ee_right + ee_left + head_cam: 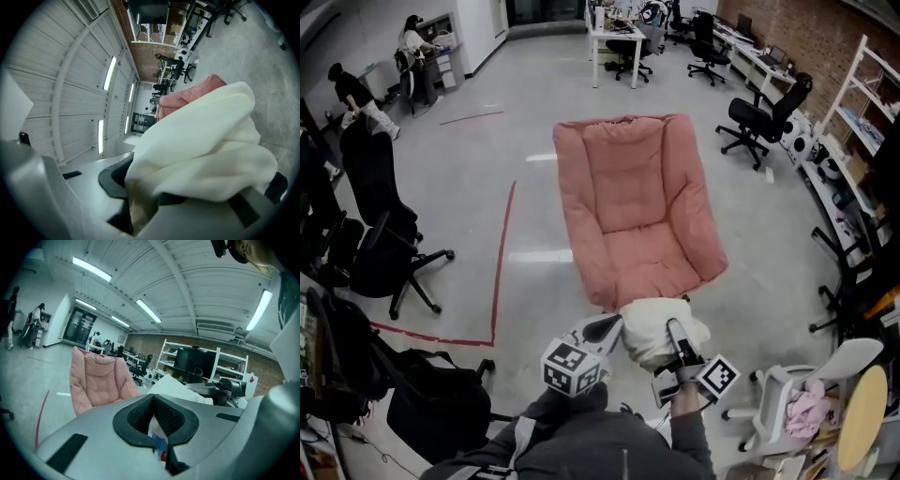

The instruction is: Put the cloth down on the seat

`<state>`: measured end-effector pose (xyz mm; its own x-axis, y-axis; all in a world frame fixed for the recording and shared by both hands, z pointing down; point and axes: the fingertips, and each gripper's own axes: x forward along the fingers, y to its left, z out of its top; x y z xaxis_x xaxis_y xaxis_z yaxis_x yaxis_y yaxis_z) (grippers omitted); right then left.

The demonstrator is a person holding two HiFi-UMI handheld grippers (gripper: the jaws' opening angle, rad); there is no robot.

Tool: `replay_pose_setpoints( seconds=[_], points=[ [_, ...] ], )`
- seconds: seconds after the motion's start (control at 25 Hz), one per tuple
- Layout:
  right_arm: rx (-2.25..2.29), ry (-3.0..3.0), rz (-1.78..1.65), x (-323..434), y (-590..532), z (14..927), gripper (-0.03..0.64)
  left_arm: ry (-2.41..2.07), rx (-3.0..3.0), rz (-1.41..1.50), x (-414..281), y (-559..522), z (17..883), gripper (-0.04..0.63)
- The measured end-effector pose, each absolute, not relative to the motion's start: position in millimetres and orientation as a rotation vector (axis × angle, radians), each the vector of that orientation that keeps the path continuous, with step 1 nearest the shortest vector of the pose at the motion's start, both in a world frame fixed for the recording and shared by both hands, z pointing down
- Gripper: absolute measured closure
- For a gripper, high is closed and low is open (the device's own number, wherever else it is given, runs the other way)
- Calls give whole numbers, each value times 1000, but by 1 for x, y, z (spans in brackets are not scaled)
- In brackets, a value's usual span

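Cloth (661,330), creamy white and all bunched up, is up in the air between the two grippers. It hangs just past the front edge of the pink chair (628,202) and is not on the seat yet. The right gripper (677,345) has its jaws pinching the cloth, and a big fold spills over them and hides most of the gripper's own view. The left gripper (609,330) is right beside the cloth on its left side. Its jaws are pressed close on a thin white bit, which looks like an edge of the cloth. The pink chair stands on the grey floor (487,187) and nothing lies on its seat. A red tape line (502,253) runs along the floor to the left of it. Black office chairs (389,253) stand farther left.
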<state>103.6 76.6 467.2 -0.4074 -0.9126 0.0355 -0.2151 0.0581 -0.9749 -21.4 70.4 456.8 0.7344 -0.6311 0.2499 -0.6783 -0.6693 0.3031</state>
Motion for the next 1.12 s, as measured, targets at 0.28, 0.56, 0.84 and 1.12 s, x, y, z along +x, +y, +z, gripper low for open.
replay_pose_setpoints(
  seconds=[0.28,0.56,0.84,1.12],
  points=[
    [-1125,1700,-1405,96,36,474,517,-1021,2567,163,-27,28,459,591],
    [-1124,1694,-1402,88,6,477,517,-1017,2579,168,-34,-4,459,591],
    [-1159,1651,-1420,91,4,486,517,-968,2569,179,-28,-8,465,591],
    [-1178,1633,-1449,91,9,489,517,-965,2543,177,-29,-7,469,591]
  ],
)
